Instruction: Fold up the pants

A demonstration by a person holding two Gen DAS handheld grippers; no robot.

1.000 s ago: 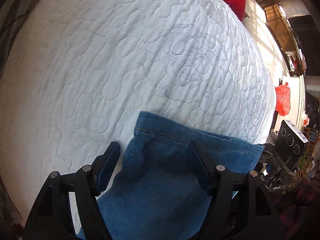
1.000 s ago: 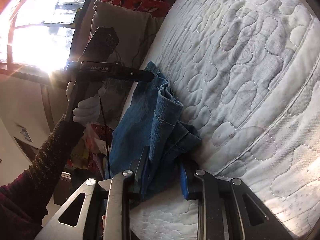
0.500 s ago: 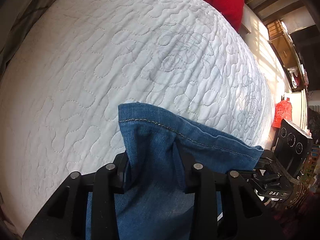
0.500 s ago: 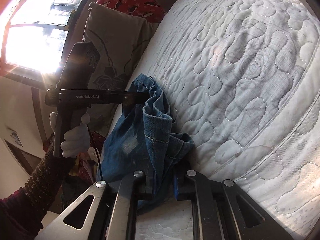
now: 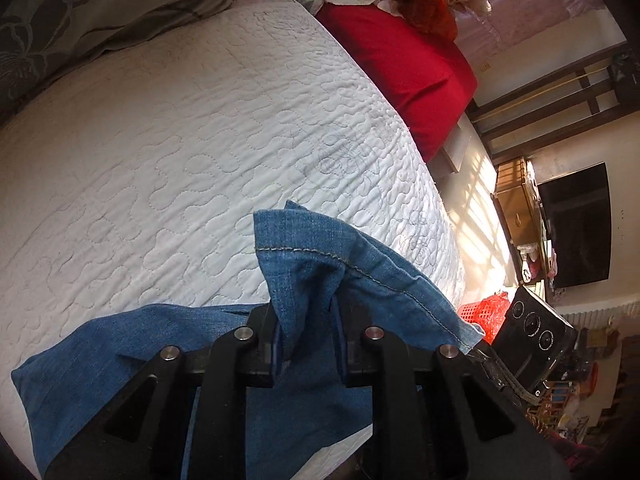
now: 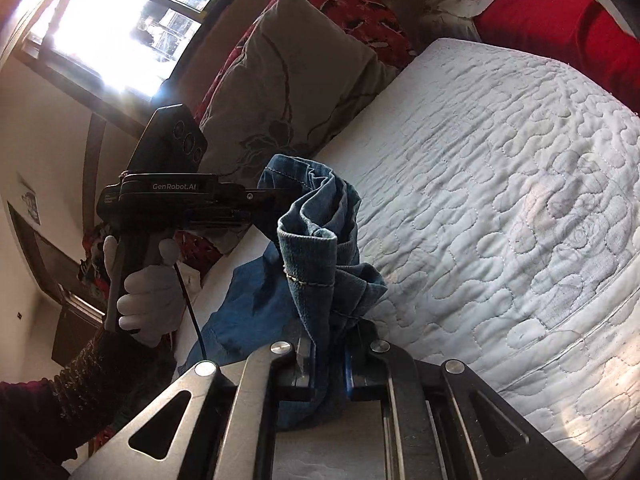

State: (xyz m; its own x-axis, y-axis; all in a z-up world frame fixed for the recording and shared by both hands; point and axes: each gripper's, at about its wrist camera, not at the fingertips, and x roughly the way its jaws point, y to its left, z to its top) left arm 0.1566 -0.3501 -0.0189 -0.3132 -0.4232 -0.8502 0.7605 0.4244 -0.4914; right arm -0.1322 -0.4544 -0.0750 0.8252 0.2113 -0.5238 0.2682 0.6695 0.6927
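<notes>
Left tool point(image 5: 306, 354) is closing on the pants point(image 5: 304, 276) hem at 6 o'clock, lifting it off the bed point(image 5: 192, 152) for folding. Right tool point(image 6: 327, 364) clamps bunched denim at 6 o'clock; the other hem hangs at 10 o'clock.

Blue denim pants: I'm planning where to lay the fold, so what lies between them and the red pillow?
Only bare white quilted mattress separates the blue denim pants from the red pillow, shown in the left wrist view.

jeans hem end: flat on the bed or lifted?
Lifted. The jeans bunch between both pinching grippers, left closing, right, above the bed.
</notes>
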